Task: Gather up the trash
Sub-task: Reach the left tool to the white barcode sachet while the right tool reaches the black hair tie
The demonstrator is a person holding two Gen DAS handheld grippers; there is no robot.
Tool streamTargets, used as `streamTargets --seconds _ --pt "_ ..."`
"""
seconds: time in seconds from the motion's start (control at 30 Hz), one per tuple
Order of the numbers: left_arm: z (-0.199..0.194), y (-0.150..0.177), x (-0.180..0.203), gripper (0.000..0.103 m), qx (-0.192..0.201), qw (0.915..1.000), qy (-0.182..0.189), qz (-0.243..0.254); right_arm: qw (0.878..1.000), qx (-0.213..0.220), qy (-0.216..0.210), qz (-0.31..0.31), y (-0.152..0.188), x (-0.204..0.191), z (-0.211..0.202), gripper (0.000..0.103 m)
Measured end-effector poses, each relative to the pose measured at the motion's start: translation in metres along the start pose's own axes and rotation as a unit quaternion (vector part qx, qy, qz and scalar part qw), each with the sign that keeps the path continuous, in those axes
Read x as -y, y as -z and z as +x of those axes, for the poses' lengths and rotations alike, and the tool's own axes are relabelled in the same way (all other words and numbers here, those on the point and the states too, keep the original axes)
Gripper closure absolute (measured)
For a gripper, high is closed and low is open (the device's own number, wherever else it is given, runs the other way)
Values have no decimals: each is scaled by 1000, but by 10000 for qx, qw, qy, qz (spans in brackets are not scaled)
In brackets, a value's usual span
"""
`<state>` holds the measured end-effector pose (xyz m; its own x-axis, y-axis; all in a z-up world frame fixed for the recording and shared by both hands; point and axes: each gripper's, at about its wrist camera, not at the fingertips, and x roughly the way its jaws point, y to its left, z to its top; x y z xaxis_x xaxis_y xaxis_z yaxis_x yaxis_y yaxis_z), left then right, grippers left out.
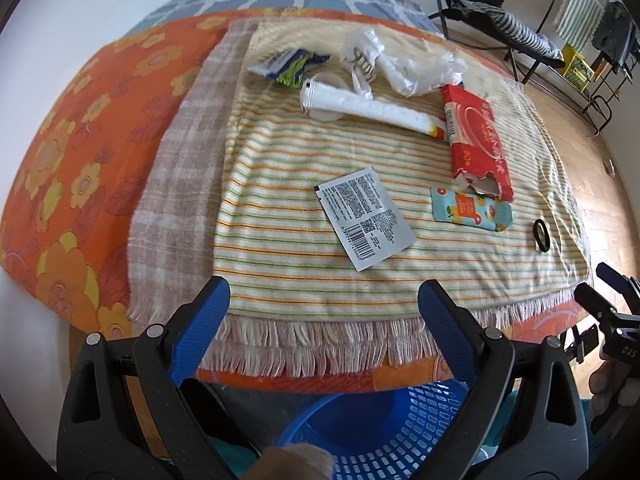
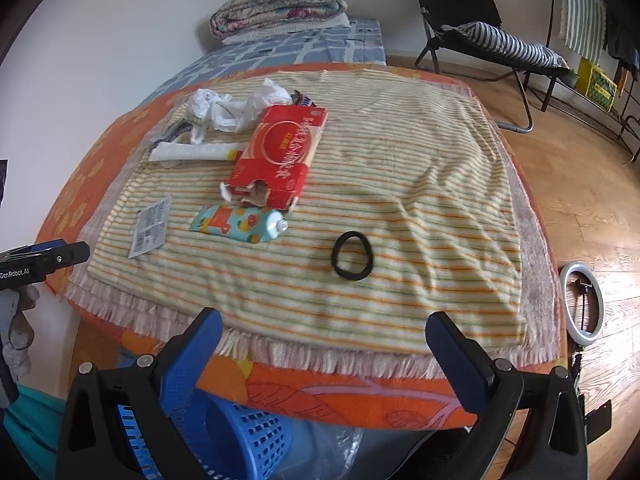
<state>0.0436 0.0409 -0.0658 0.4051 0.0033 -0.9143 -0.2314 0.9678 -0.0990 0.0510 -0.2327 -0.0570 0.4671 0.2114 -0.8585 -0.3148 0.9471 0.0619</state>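
One readable label: "GenRobot.AI" on left gripper [image 2: 82, 251].

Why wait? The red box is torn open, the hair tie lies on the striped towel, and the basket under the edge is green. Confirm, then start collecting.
One detail is off: the basket is blue, not green, as the left wrist view shows below the fringe. The rest holds: the red box is torn open at its near end, and the hair tie lies on the striped towel.
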Motion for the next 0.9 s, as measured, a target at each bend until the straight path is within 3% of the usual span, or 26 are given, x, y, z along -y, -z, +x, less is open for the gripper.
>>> streamTargets --seconds 0.1,0.27,0.47,0.9 --pt "13 -5 0 6 -164 9998 -33 -137 9999 -18 52 87 -9 7 4 1" --pt "34 -16 -1 6 -508 9964 376 -564 9995 -314 48 87 -26 13 24 3" --pt "51 -36 13 6 -506 9979 213 -337 9983 -569 83 83 -41 20 46 6" --pt "88 -66 9 5 -816 9938 99 -752 9976 -685 25 132 -45 25 58 15"
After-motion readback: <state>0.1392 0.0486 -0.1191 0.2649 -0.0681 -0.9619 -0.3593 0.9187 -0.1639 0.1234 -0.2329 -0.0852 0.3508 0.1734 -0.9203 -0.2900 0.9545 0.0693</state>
